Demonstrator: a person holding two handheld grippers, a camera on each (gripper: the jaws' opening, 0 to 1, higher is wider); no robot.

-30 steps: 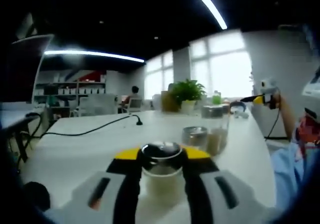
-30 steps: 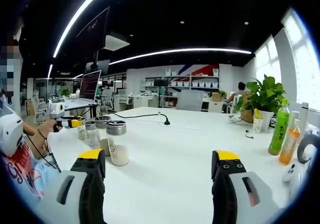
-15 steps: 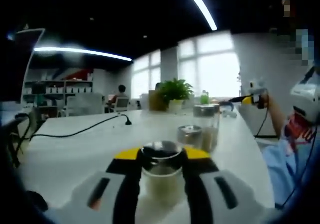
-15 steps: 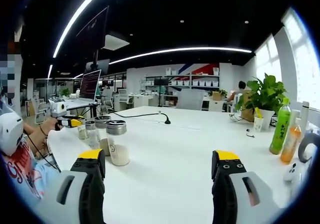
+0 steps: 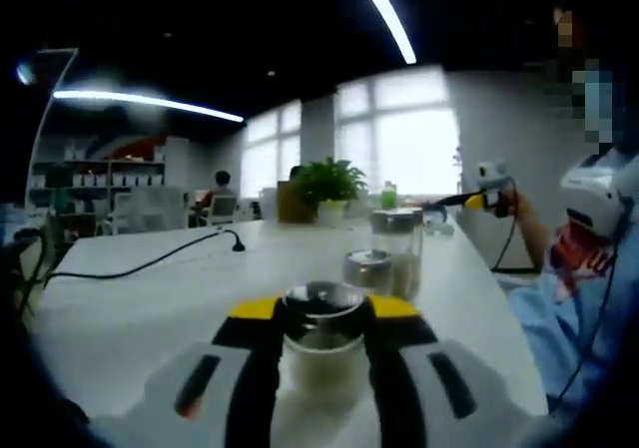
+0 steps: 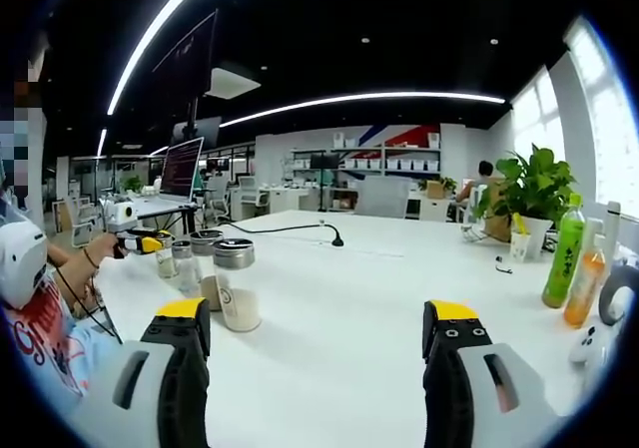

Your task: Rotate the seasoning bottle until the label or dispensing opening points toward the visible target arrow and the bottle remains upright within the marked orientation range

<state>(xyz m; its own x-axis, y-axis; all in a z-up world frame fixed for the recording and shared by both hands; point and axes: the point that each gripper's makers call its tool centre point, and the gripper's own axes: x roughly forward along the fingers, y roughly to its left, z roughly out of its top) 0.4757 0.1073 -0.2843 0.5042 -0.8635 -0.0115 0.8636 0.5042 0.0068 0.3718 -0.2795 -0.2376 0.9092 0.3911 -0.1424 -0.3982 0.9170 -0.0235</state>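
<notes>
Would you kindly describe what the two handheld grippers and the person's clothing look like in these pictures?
The left gripper has pale grey bodies with dark slots, black jaws and yellow tips. The right gripper matches: grey bodies, black jaws, yellow caps. Seen from the right gripper view, the left one has a white head. The person wears a light blue sleeve, and a thin black cable hangs near the hand.

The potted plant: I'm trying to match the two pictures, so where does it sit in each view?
Left gripper view: potted plant at the table's far end, just above centre, before the bright windows.
Right gripper view: same plant at the right edge, behind a green bottle.
Shared landmark: the black cable across the white table.
</notes>
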